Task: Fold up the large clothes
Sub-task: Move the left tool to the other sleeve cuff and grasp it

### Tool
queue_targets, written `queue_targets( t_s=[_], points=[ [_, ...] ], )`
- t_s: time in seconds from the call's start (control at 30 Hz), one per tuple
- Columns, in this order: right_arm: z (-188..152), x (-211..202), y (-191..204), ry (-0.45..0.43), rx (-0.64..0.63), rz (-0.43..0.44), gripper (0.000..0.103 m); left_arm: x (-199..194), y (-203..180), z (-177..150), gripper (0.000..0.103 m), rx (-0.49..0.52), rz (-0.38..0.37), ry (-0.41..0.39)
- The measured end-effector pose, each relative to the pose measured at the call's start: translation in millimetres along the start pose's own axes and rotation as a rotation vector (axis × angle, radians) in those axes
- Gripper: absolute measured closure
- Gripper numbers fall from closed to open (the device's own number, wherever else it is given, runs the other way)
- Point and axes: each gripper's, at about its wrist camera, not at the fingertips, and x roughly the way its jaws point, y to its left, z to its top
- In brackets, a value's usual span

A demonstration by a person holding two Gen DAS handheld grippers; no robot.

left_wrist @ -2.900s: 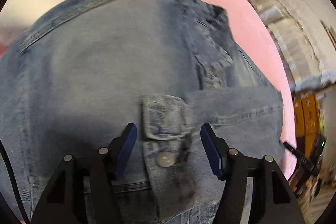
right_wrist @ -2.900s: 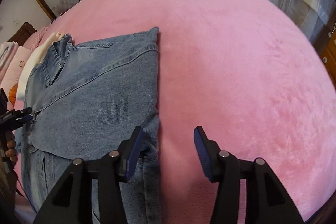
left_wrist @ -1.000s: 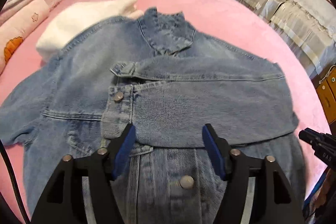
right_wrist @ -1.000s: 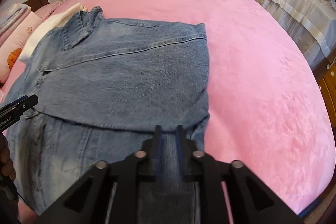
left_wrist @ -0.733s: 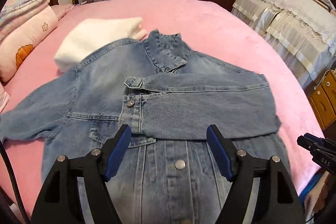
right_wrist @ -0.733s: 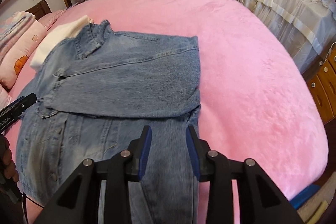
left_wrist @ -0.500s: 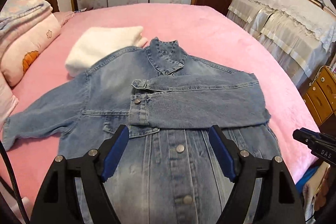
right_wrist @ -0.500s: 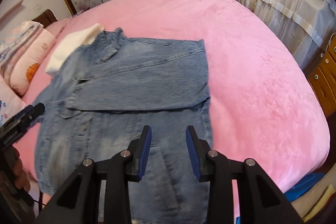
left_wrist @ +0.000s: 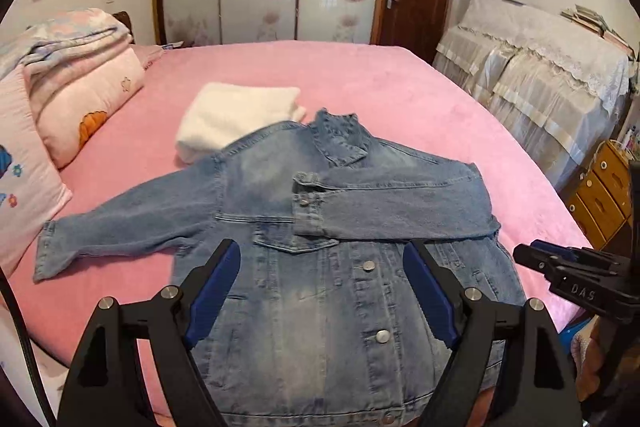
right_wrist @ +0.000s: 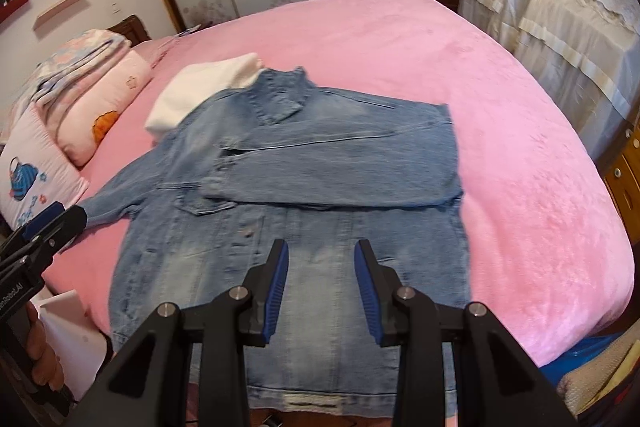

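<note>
A blue denim jacket (left_wrist: 260, 187) lies front up on the pink bed (left_wrist: 400, 87), collar at the far end. One sleeve (left_wrist: 400, 203) is folded across the chest, and the other sleeve (left_wrist: 120, 223) stretches out to the left. My left gripper (left_wrist: 320, 247) hovers above the lower front of the jacket; its jaws are opening, with nothing between them. My right gripper (right_wrist: 321, 247) hangs above the jacket (right_wrist: 320, 163) near the hem, open and empty. Each gripper also shows at the edge of the other's view.
A folded white cloth (left_wrist: 236, 115) lies under the jacket's far left shoulder. Pillows and folded bedding (left_wrist: 80, 99) are stacked at the left. Lace-covered furniture (left_wrist: 540, 79) and wooden drawers (left_wrist: 600, 195) stand to the right of the bed. Bare pink bedspread (right_wrist: 520, 147) lies right of the jacket.
Both grippers rose and drew back, so the whole jacket is now in view. The right gripper let go of the denim and opened. The left jaws spread wider.
</note>
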Motion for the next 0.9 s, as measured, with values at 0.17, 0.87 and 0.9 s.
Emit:
queue_targets(
  t_s=[0.17,0.87,0.9],
  points=[
    [1.6,1.0,47.2,-0.012,-0.081,0.026,0.068,-23.3,37.8,-0.2,0.020,-0.007,0.048,-0.017],
    [47.8,21.4,257.6,-0.140,-0.385,0.219,0.056,-29.2,273.9,23.4,0.020,-0.318,0.250,0.058],
    [50.0,24.0,265.4,-0.151,-0.395,0.224,0.052,-20.4,288.3,21.4,0.020,-0.355,0.230,0.084]
  ],
)
